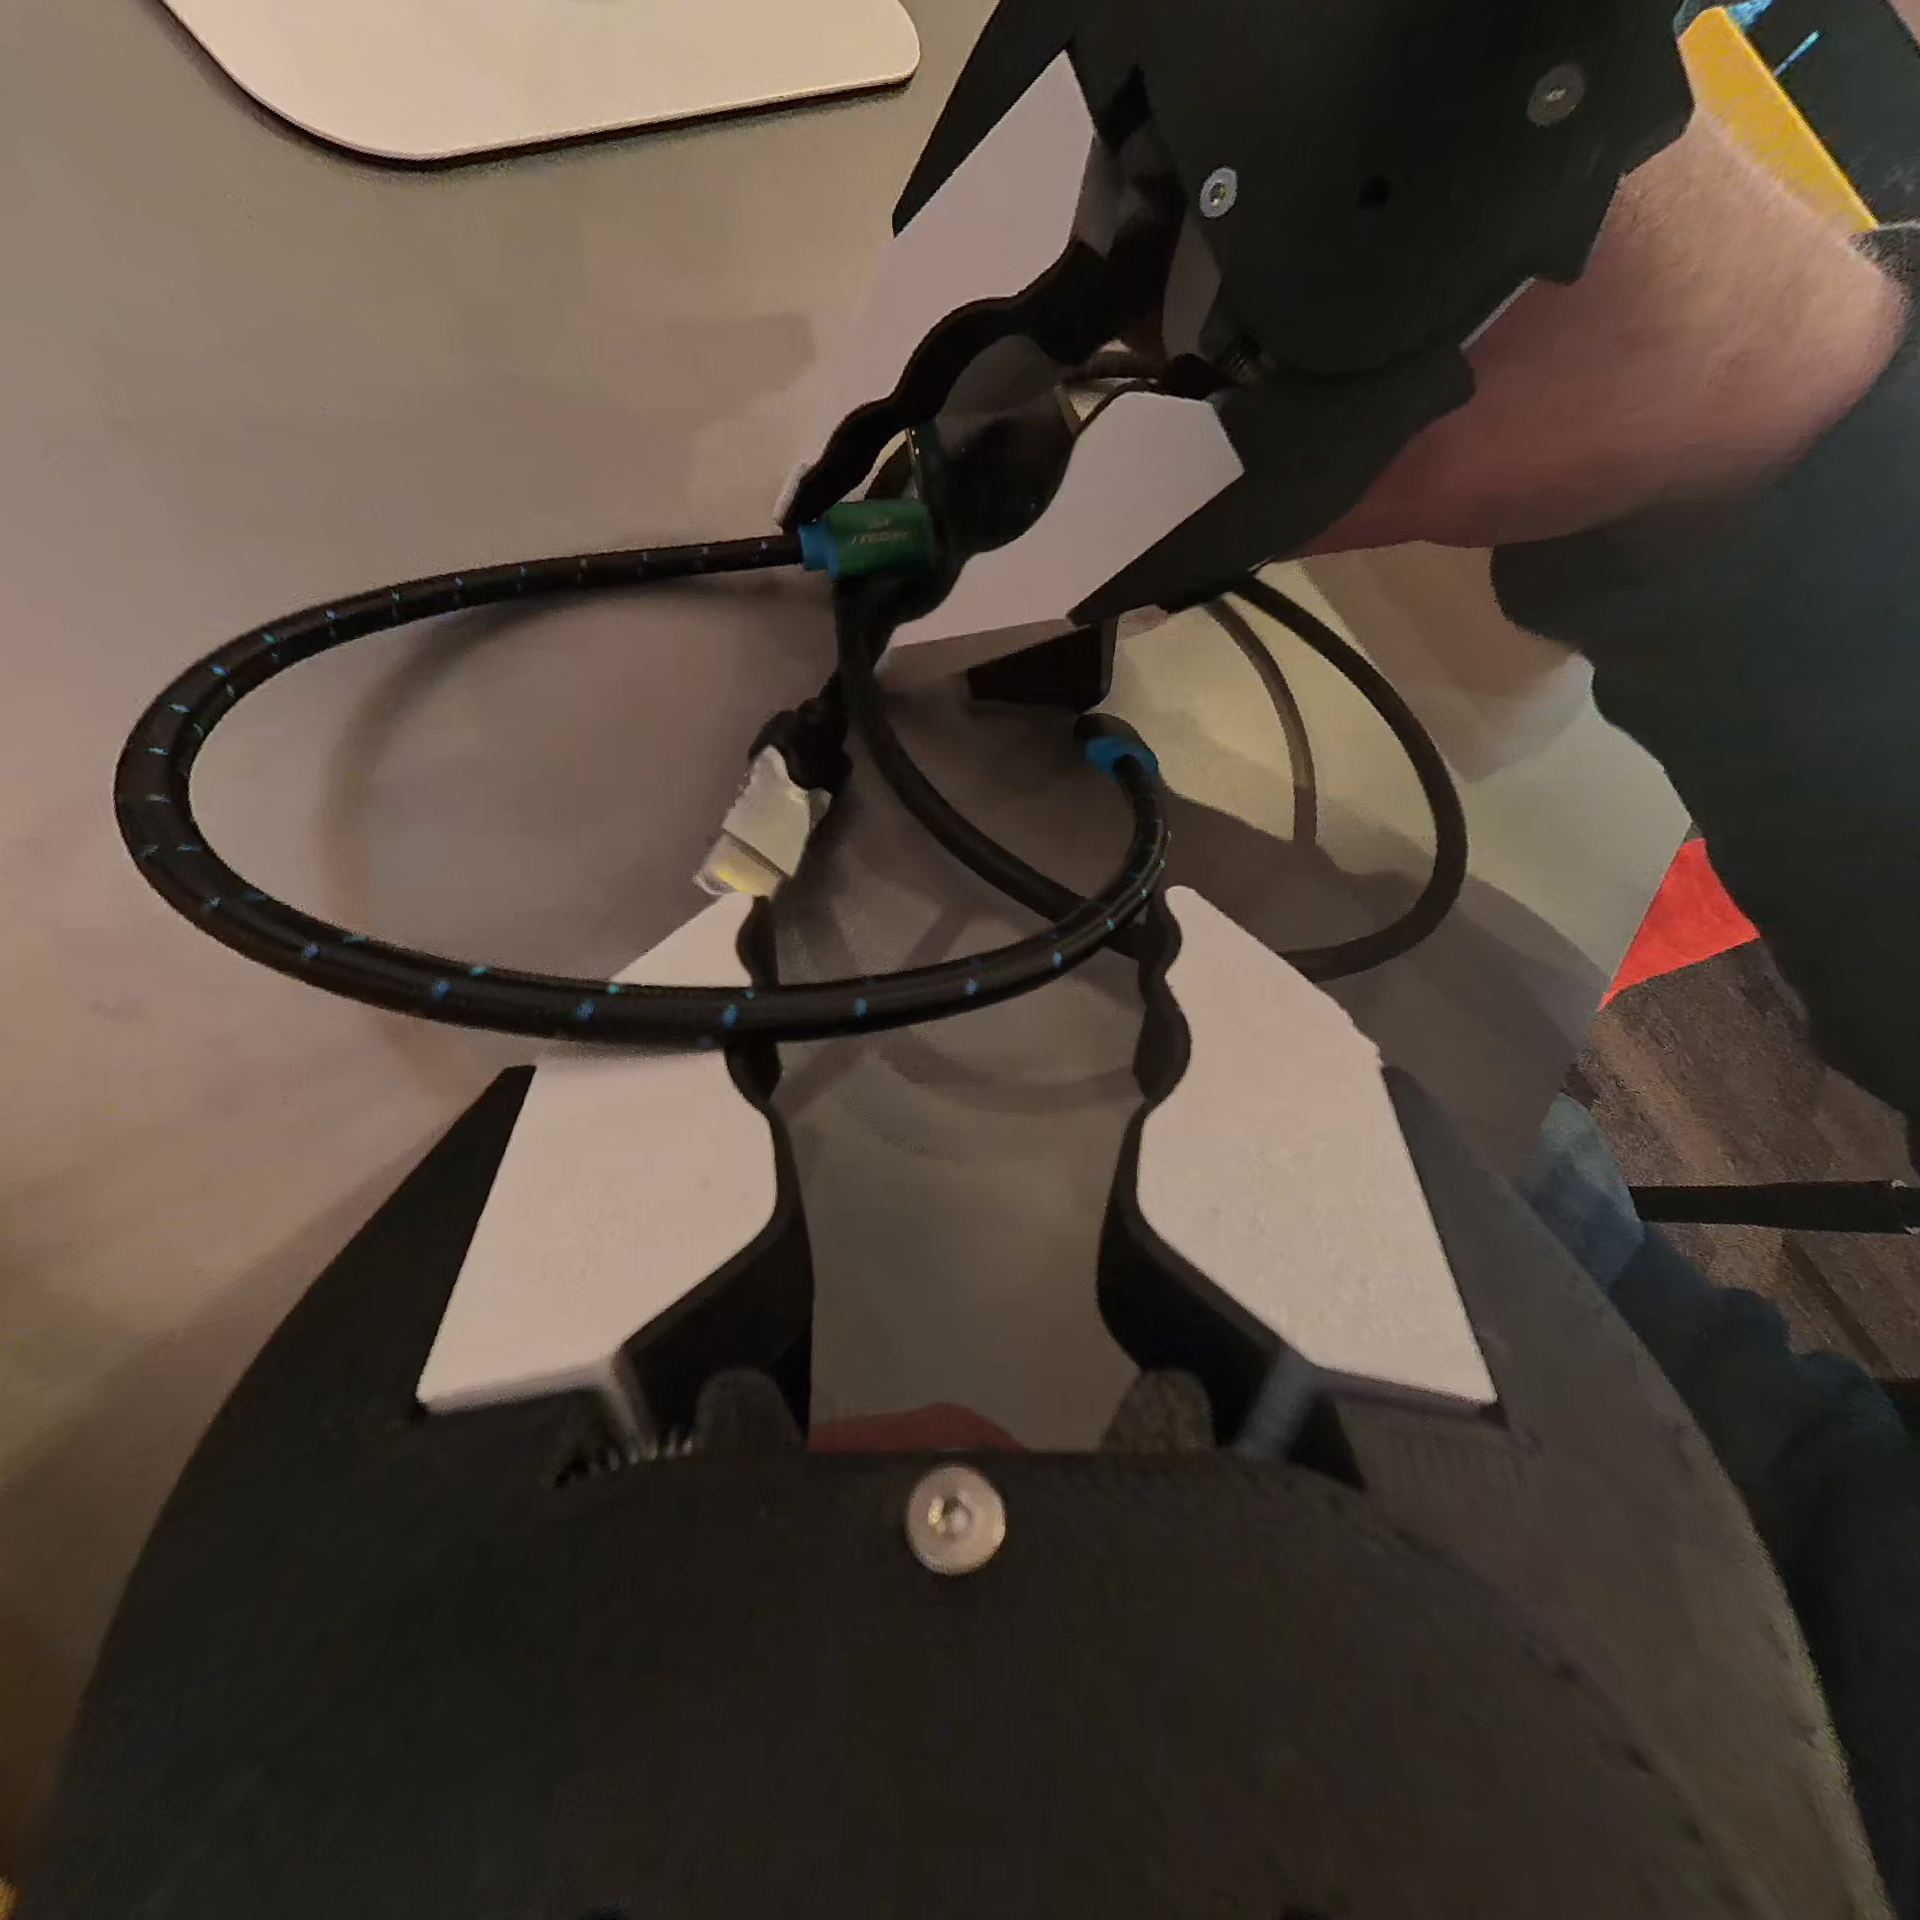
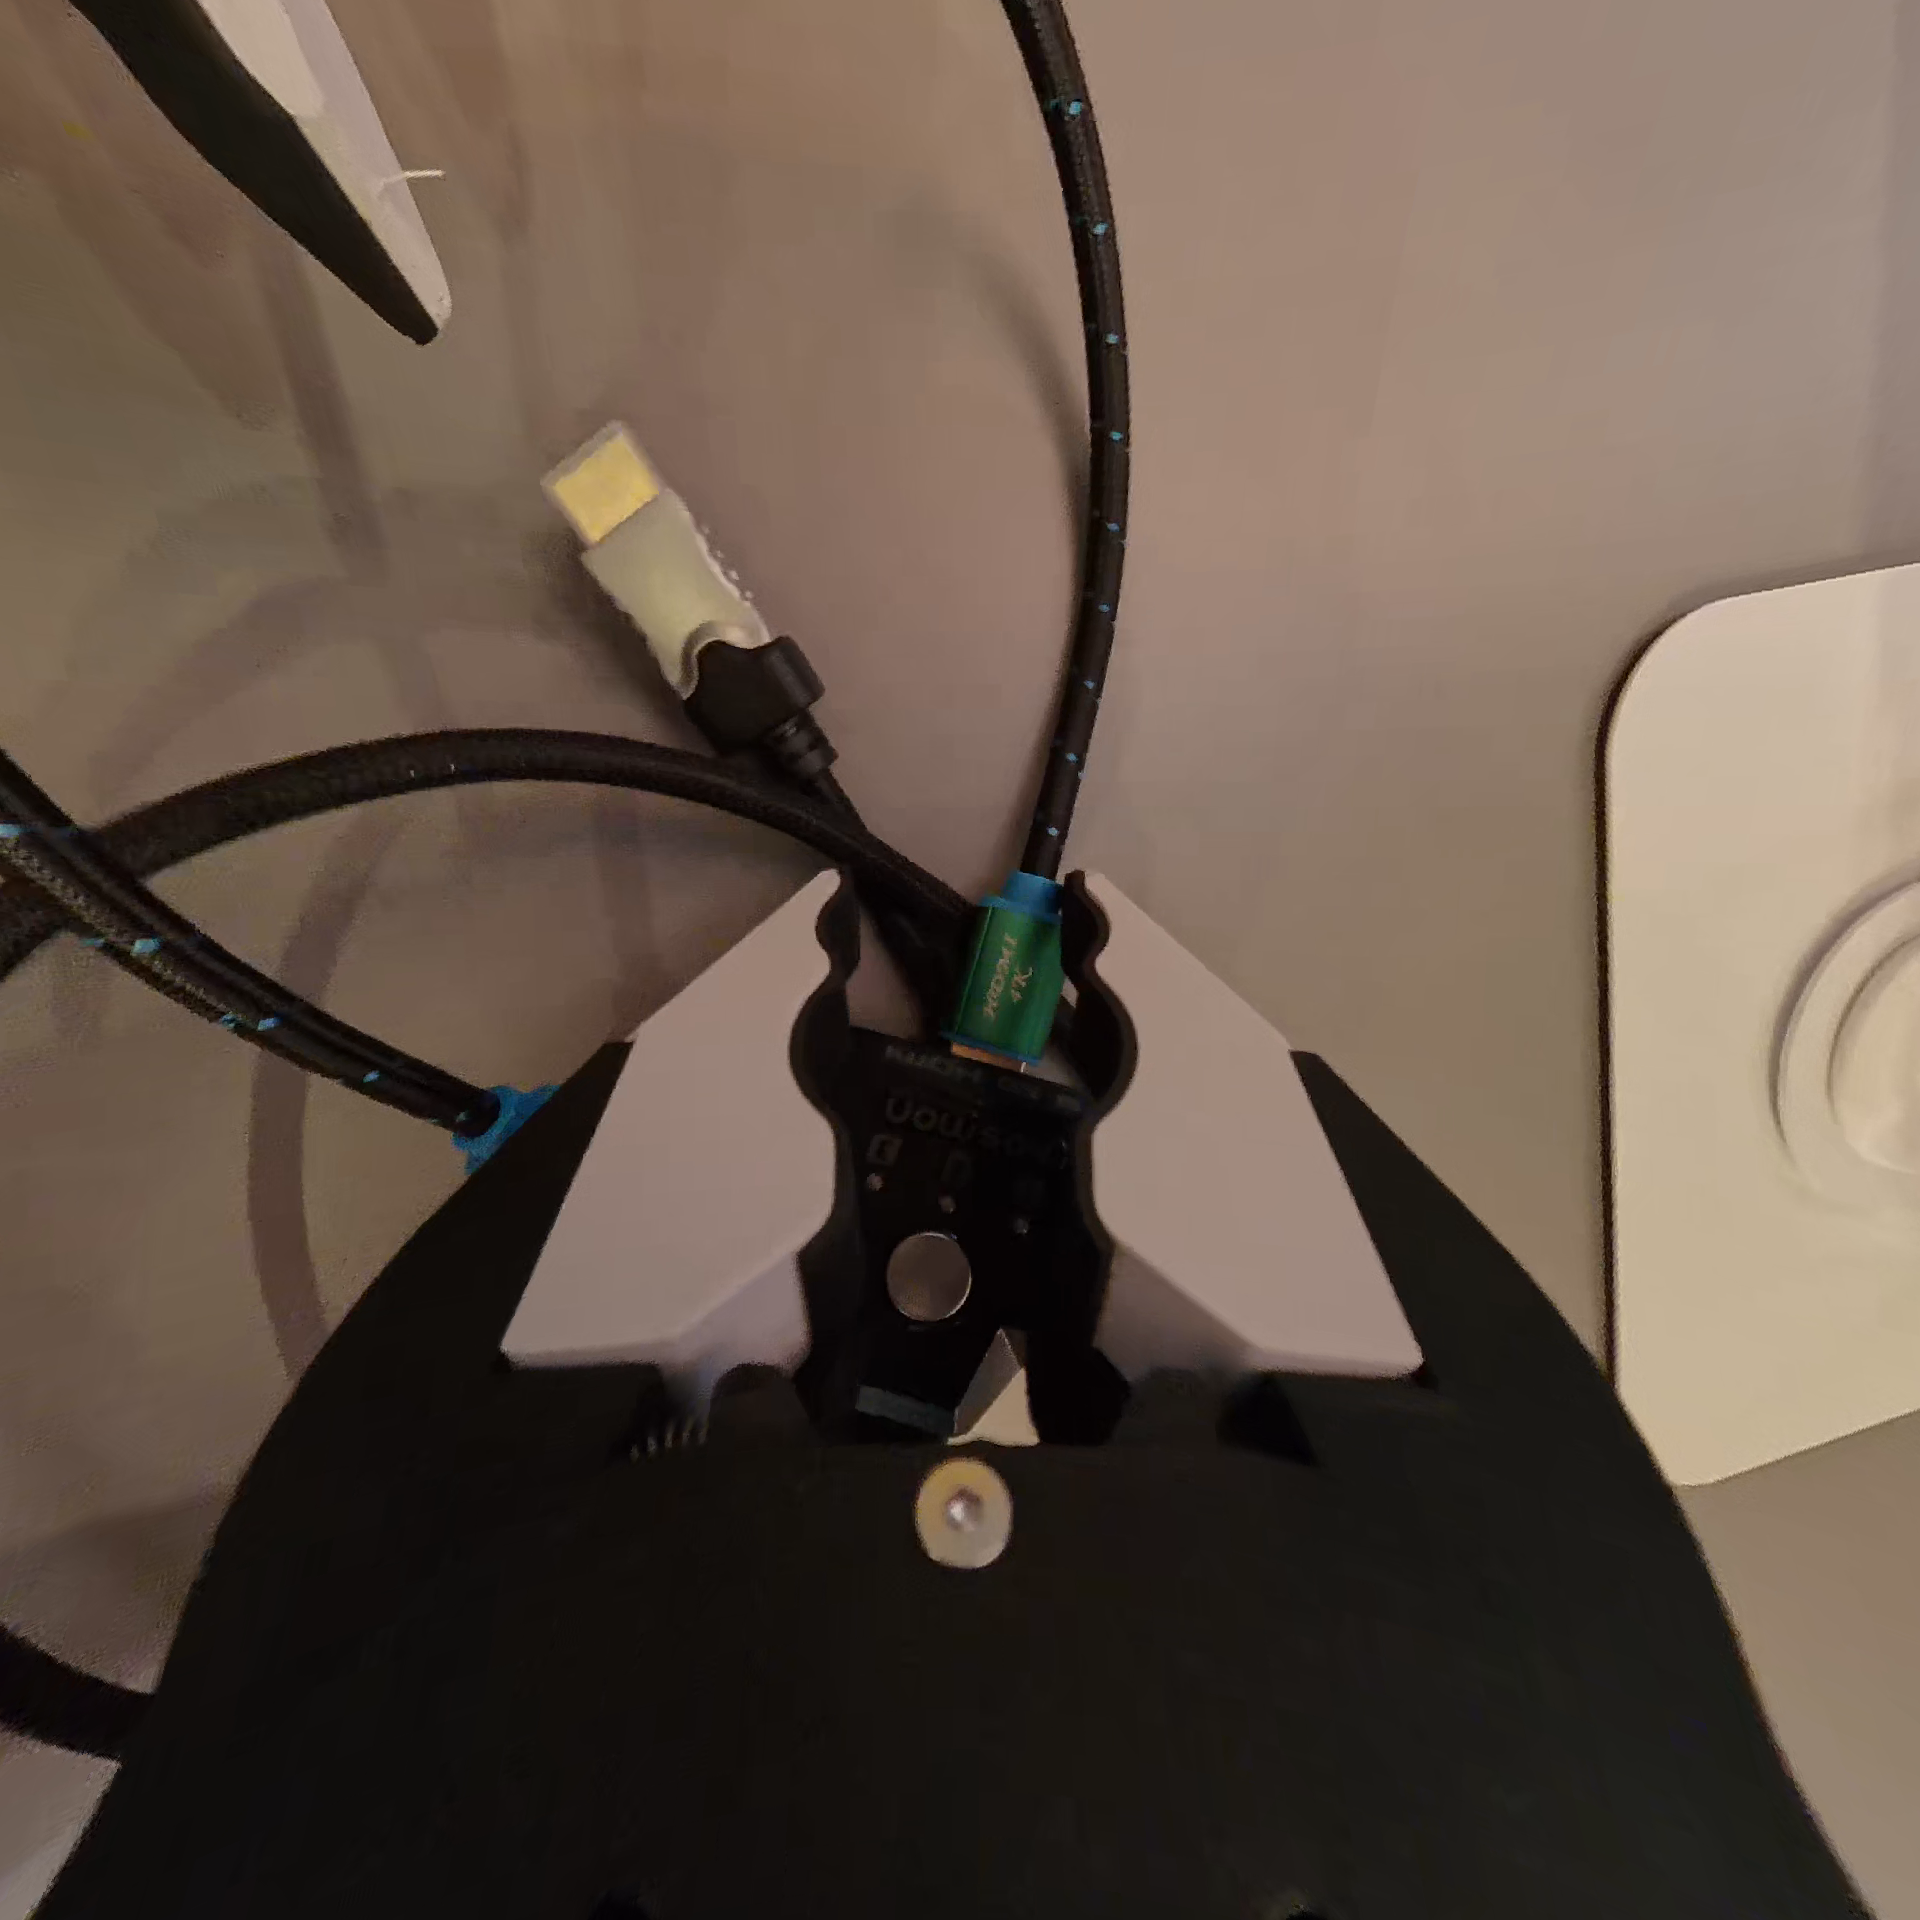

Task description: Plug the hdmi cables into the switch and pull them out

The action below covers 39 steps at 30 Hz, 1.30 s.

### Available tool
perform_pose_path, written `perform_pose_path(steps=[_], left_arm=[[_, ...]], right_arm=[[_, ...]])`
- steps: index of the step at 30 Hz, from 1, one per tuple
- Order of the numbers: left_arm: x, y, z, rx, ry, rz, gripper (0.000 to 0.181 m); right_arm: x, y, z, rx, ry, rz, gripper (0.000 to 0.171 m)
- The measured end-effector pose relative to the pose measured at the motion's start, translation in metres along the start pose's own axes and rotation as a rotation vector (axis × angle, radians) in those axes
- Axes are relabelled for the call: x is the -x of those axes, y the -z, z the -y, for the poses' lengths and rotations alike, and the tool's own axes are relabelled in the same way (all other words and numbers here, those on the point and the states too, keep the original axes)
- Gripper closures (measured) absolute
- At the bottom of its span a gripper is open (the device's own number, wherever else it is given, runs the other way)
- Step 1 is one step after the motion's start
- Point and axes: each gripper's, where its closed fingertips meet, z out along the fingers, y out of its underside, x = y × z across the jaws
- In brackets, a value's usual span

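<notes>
My right gripper (image 2: 956,904) is shut on the small black HDMI switch (image 2: 935,1226). A green plug (image 2: 1008,977) on a black, blue-flecked cable (image 2: 1101,416) sits in the switch's front port. A silver plug (image 2: 655,561) on a plain black cable lies loose on the grey table (image 2: 1455,312), just ahead of the switch. In the left wrist view, my left gripper (image 1: 966,935) is open and empty, low over the table. The silver plug (image 1: 764,831) lies just beyond its left fingertip. The right gripper (image 1: 935,499) holds the switch farther back, with the green plug (image 1: 873,535) showing.
A white rounded board (image 1: 520,62) lies at the far side of the table; it also shows in the right wrist view (image 2: 1766,987). The flecked cable (image 1: 208,831) loops wide to the left. A person's forearm (image 1: 1662,343) is at right. The table edge and floor (image 1: 1714,1091) lie to the right. The tips of one gripper are about 11 cm away from the tips of the other.
</notes>
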Motion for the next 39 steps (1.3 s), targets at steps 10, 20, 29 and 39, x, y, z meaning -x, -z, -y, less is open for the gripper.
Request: perform_pose_path(steps=[10, 20, 29, 39], left_arm=[[-0.001, 0.007, 0.004, -0.013, -0.017, 0.005, 0.112], [0.000, 0.006, 0.001, 0.008, -0.010, -0.009, 0.113], [-0.012, 0.001, -0.007, 0.048, -0.028, -0.049, 0.106], [-0.014, 0.007, 0.000, 0.018, -0.080, -0.007, 0.099]], right_arm=[[-0.006, 0.007, -0.005, -0.037, -0.058, -0.043, 0.163], [0.008, 0.002, -0.005, -0.033, -0.058, 0.050, 0.123], [0.007, -0.002, 0.003, -0.064, -0.043, 0.025, 0.150], [0.000, 0.004, -0.002, -0.103, -0.107, -0.006, 0.160]])
